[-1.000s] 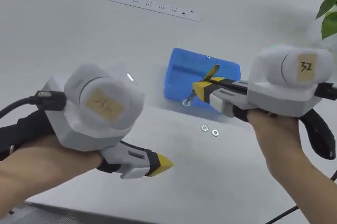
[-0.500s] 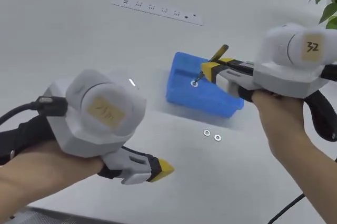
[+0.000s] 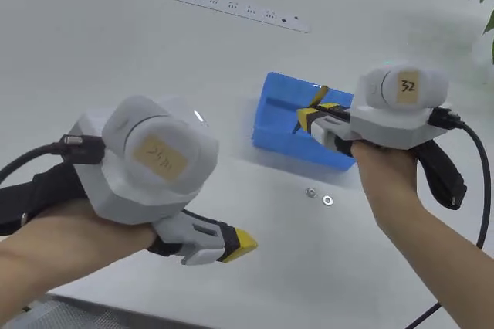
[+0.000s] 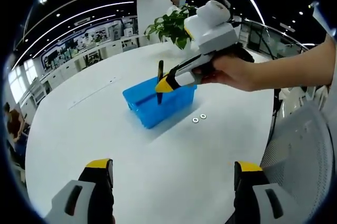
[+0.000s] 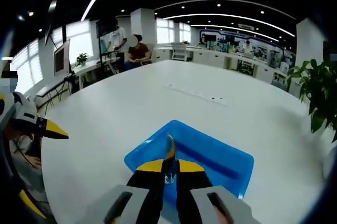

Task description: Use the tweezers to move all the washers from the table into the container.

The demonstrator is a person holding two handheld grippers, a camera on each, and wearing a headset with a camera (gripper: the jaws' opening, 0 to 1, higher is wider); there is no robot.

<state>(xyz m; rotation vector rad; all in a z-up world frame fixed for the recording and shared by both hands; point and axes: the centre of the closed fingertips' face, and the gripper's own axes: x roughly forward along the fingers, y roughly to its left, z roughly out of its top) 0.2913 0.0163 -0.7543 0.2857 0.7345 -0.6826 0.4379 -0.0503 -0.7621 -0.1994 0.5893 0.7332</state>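
Washers (image 3: pixel 311 192): two lie side by side on the bare surface (image 3: pixel 154 51), near the container's front wall, on its near side.
Right hand-held gripper (image 3: pixel 303 119): jaws pressed together on the tweezers, raised over the container.
Tweezers (image 4: pixel 159 84): the left gripper view shows them pointing steeply down, tips inside the container. The right gripper view shows them running forward from between the yellow jaw tips. Whether the tips carry a washer cannot be told.
Container (image 3: pixel 287 144): blue, open-topped, resting on the surface. The right gripper view looks down into it, but its contents cannot be made out.
Left hand-held gripper (image 4: pixel 173 165): its own view shows the jaws spread wide with nothing between them. The head view shows it low at the near side, well apart from the container.
Power strip (image 3: pixel 243 11): seen in the head view, at the far side of the surface.
Plant (image 4: pixel 168 24): seen in the left gripper view, behind the right hand-held gripper.
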